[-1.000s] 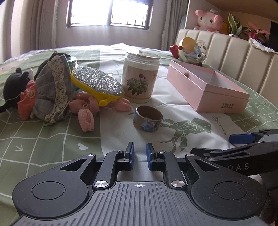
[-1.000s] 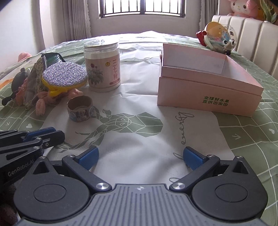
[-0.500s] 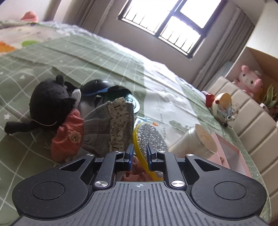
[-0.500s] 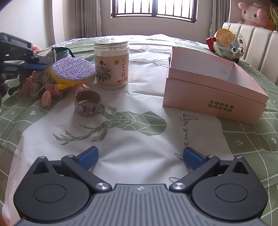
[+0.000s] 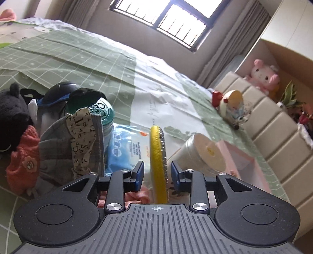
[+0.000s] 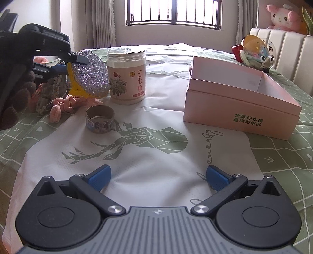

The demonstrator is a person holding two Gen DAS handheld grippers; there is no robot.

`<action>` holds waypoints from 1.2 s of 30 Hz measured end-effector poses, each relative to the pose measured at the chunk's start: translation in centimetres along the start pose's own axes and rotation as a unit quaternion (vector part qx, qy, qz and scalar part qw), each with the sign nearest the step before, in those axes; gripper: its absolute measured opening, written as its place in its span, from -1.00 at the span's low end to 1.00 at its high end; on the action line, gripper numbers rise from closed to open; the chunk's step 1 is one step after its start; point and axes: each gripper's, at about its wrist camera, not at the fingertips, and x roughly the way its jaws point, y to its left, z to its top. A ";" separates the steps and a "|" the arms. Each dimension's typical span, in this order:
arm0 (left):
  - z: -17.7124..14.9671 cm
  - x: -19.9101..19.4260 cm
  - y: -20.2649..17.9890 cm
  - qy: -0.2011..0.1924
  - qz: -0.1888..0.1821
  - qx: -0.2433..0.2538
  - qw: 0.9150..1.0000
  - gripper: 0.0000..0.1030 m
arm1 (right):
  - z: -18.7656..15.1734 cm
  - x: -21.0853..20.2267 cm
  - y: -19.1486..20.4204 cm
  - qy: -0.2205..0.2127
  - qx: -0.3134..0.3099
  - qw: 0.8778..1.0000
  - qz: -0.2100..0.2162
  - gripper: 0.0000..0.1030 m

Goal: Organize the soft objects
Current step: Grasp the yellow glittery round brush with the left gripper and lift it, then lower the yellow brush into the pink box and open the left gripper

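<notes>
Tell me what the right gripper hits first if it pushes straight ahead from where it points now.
The right gripper is open over bare white cloth. Straight ahead the way looks free; the pink box lies right of that line and the tape roll left, though depth is uncertain.

Home bedroom, judged from the following. Work surface is a bed: green grid-patterned bedspread is seen, with a cream padded headboard at its far end. A barred window flanked by curtains is seen behind. A pink plush bunny and potted plants are set on the ledge above the headboard. Household clutter is laid on the bed: plush toys, a flower-labelled jar.
</notes>
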 end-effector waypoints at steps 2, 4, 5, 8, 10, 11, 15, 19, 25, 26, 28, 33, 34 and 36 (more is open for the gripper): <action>0.1 1.3 -0.2 0.011 0.013 0.006 1.000 -0.37 | 0.2 -0.4 0.0 -0.002 -0.003 1.000 0.007 0.96; 0.2 2.2 -0.5 0.015 0.024 0.025 0.999 -0.40 | 0.9 -1.0 0.2 -0.016 -0.014 0.999 0.025 0.82; 0.2 2.4 -0.6 0.017 0.026 0.035 0.999 -0.49 | 1.4 -1.3 0.4 -0.026 -0.016 0.999 0.033 0.80; 0.4 2.1 -0.3 0.019 0.012 0.041 0.999 -0.64 | 3.9 -1.7 2.0 -0.053 -0.037 0.995 0.073 0.72; 0.6 1.5 0.0 0.013 0.004 0.036 0.999 -0.65 | 5.4 -0.7 3.8 -0.052 -0.058 0.992 0.094 0.62; 0.9 1.1 0.0 0.006 -0.001 0.038 0.999 -0.66 | 6.0 0.0 4.6 -0.048 -0.066 0.992 0.101 0.55; 2.0 -0.1 0.0 -0.016 -0.012 0.054 0.998 -0.66 | 7.5 3.6 6.9 -0.009 -0.083 0.992 0.093 0.14; 3.5 -1.2 -0.3 -0.035 -0.019 0.060 0.997 -0.66 | 8.2 5.2 6.3 0.037 -0.053 0.992 0.107 -0.14; 7.5 -2.7 -5.9 -0.071 -0.053 0.106 0.990 -0.66 | 11.9 -2.9 2.8 -0.081 -0.064 0.990 0.094 -0.14; 8.1 -2.7 -7.5 -0.072 -0.066 0.112 0.989 -0.66 | 12.8 -4.0 1.7 -0.098 -0.064 0.990 0.079 -0.14; 9.0 -2.5 -10.6 -0.071 -0.100 0.119 0.985 -0.66 | 14.3 -5.7 -0.6 -0.125 -0.062 0.989 0.044 -0.14; 9.3 0.4 -18.1 -0.035 -0.157 0.139 0.977 -0.66 | 16.6 -7.3 -7.0 -0.150 -0.033 0.987 -0.043 -0.14; 9.0 1.1 -19.7 -0.029 -0.160 0.153 0.975 -0.66 | 16.7 -7.3 -8.2 -0.149 -0.026 0.987 -0.056 -0.14; 7.9 2.6 -22.6 -0.016 -0.161 0.179 0.971 -0.66 | 16.5 -6.9 -10.0 -0.147 -0.023 0.986 -0.076 -0.14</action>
